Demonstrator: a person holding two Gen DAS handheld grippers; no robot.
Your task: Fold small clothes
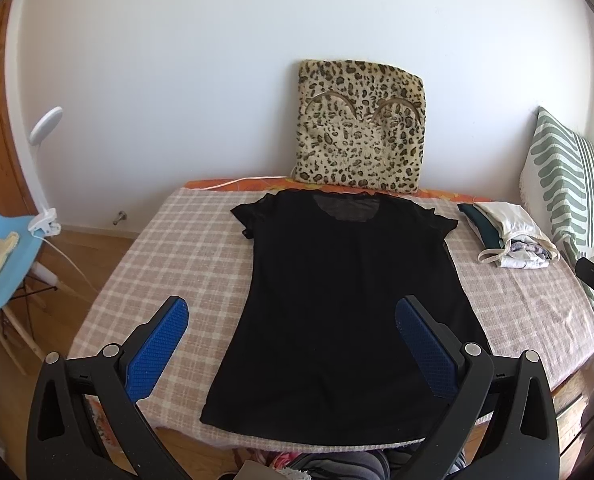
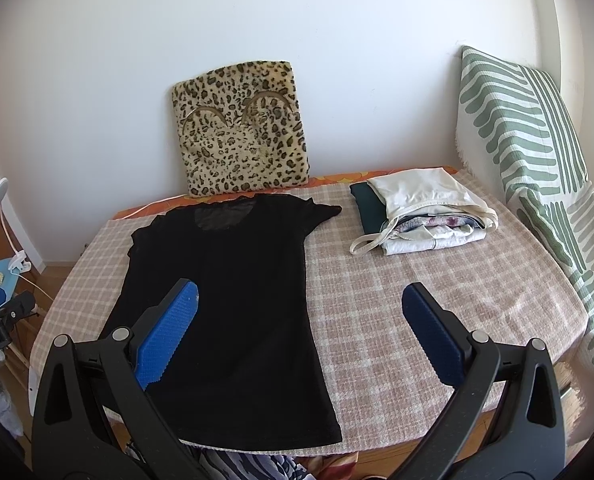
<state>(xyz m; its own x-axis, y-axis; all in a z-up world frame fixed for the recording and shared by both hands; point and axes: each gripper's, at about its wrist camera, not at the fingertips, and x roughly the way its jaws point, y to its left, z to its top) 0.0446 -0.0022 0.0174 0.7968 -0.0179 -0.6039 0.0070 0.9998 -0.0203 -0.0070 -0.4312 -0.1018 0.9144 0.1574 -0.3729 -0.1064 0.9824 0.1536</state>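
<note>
A black short-sleeved top (image 1: 349, 300) lies spread flat in the centre of the frame on the checked blanket (image 1: 169, 240), neckline toward the wall, seemingly smoothed ready for folding. The left gripper (image 1: 291, 356) and right gripper (image 2: 300, 334) both hover spread wide at the lower edge, holding nothing. A stack of folded clothes (image 2: 421, 212) sits upper right, probably already finished. The top's hem corner hides behind the left gripper's finger.
</note>
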